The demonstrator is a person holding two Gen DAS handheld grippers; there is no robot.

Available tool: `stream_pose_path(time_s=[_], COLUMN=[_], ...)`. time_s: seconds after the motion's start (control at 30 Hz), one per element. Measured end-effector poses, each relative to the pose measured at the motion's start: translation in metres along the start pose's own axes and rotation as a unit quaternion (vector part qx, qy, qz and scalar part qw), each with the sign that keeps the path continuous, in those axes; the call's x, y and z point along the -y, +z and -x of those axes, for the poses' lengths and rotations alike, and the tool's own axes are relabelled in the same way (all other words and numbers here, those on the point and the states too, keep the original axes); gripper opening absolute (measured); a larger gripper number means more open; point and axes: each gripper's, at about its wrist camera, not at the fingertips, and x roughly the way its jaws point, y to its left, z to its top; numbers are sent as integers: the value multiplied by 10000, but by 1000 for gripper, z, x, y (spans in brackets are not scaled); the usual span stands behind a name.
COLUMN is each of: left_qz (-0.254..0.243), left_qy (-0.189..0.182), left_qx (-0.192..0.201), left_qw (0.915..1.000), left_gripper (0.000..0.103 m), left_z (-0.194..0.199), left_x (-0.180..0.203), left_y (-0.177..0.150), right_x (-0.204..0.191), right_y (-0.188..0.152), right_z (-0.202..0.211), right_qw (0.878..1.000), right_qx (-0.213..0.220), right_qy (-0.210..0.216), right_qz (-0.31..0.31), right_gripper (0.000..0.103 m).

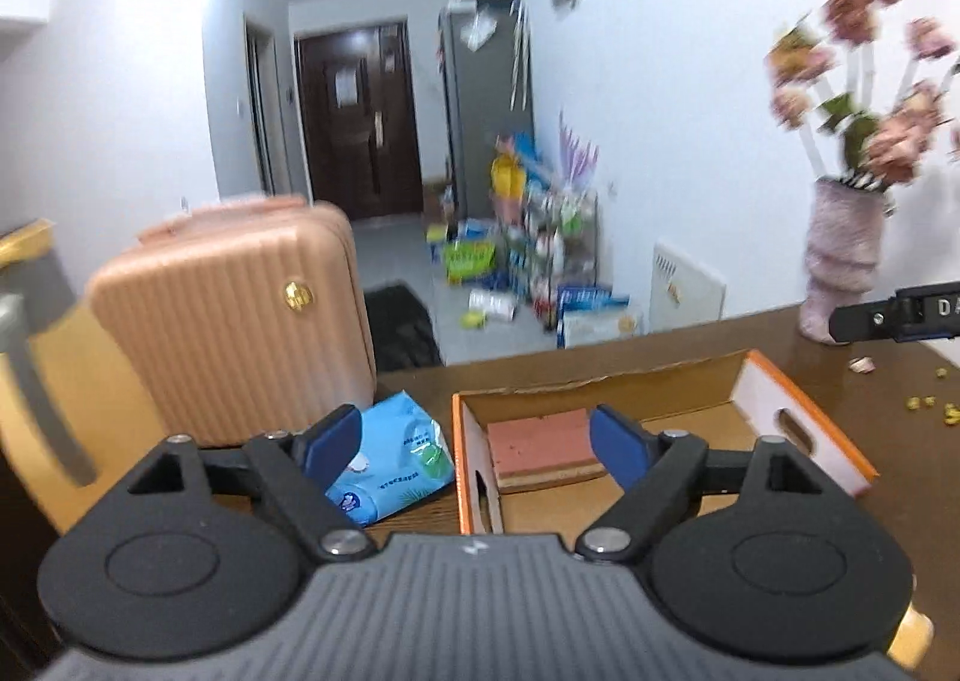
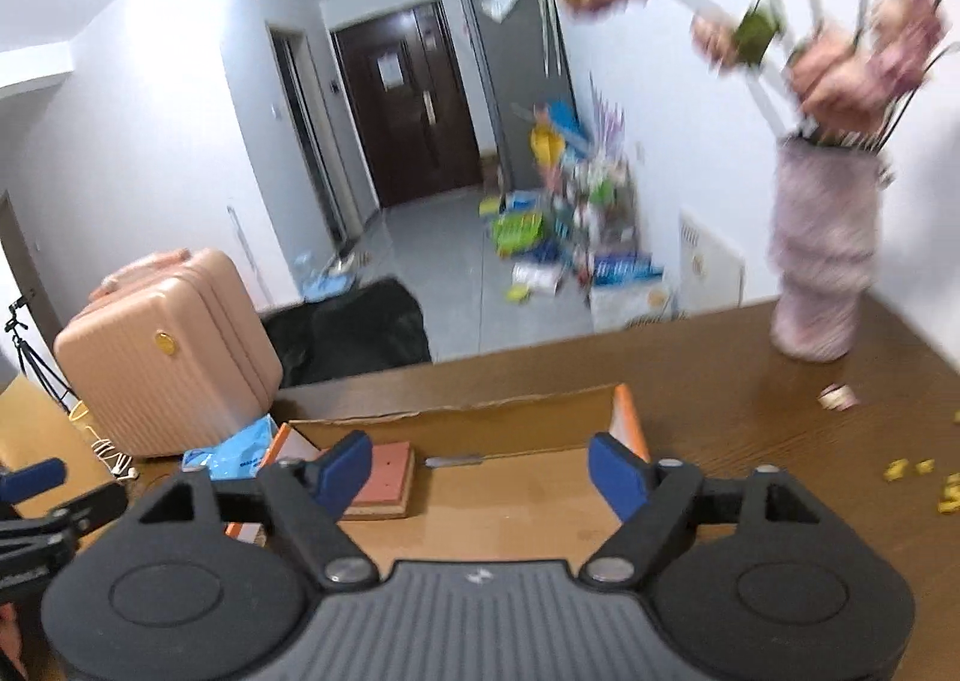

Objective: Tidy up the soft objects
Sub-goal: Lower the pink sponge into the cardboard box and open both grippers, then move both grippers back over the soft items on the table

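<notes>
An open cardboard box (image 1: 804,429) with orange rims stands on the brown table; it also shows in the right wrist view (image 2: 630,423). A pink sponge (image 1: 540,441) lies inside at its left end, also seen from the right wrist (image 2: 384,477). A blue pack of wipes (image 1: 390,459) lies on the table left of the box, partly visible in the right wrist view (image 2: 234,453). My left gripper (image 1: 477,441) is open and empty, above the box's left wall. My right gripper (image 2: 480,468) is open and empty over the box.
A pink suitcase (image 1: 240,321) stands at the table's left, seen also from the right wrist (image 2: 162,363). A pink vase of flowers (image 1: 840,267) stands at the back right. Small yellow crumbs (image 2: 912,471) lie on the table at right. The table's far edge drops to a cluttered floor.
</notes>
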Motion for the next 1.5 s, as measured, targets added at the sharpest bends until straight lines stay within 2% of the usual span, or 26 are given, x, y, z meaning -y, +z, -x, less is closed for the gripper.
stream_pose_path(time_s=[0.23,0.3,0.47,0.63,0.77,0.9,1.13,1.3,1.5], left_qz=[136,125,187,235,214,42,98,73,115], left_qy=[-212,-207,40,375,466,511,414,278,156], left_qx=[911,1116,1263,1487,1726,1746,1353,1248,858], left_qw=[9955,9935,9918,9879,9837,9833,9899,9918,9961], left_gripper=[100,102,102,103,103,103,103,103,103], left_z=[112,139,191,232,259,272,262,252,225], left_x=[10,13,25,29,33,39,47,52,54], left_y=[-48,-68,-126,-178,-210,-236,-249,-247,-244], right_x=[-13,-22,-44,-51,-53,-40,-30,-33,-33], right_y=[-42,-64,-126,-193,-248,-287,-321,-325,-322], right_z=[107,130,190,231,250,256,253,243,227], right_qw=[9964,9927,9816,9765,9764,9838,9887,9897,9914], right_qx=[711,987,1538,1874,1903,1694,1359,1239,1081], right_qy=[259,318,123,-50,-198,-206,-248,-266,-210], right_qz=[370,615,1127,1066,997,553,589,671,711], right_gripper=[88,97,99,103,103,103,103,103,99])
